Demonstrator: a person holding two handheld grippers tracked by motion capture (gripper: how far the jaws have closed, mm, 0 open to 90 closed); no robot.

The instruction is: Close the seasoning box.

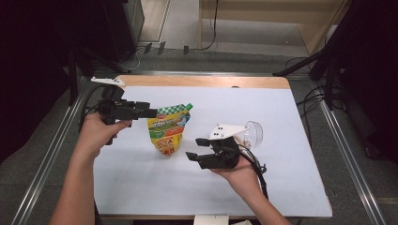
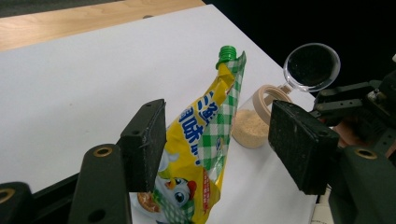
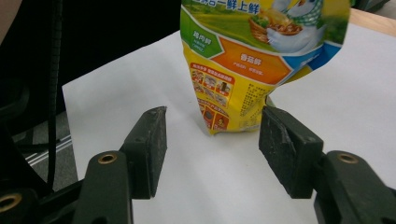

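Observation:
A yellow stand-up pouch (image 1: 170, 129) with a green cap and green check pattern stands upright on the white table top (image 1: 281, 117). My left gripper (image 1: 151, 113) is level at the pouch's upper left, pointing right. Seen from the left gripper view, the left gripper (image 2: 224, 140) is open; the pouch (image 2: 205, 140) shows in the gap and neither pad touches it. My right gripper (image 1: 197, 148) is held low to the pouch's right, pointing left. It (image 3: 217, 144) is open and holds nothing, with the pouch (image 3: 243, 60) standing a little beyond its tips.
A small clear jar (image 1: 248, 133) of beige powder sits right of the pouch, behind my right hand, its hinged lid (image 2: 312, 65) flipped open. A wooden strip (image 1: 202, 80) runs along the table's far edge. Metal rails and cables flank the table.

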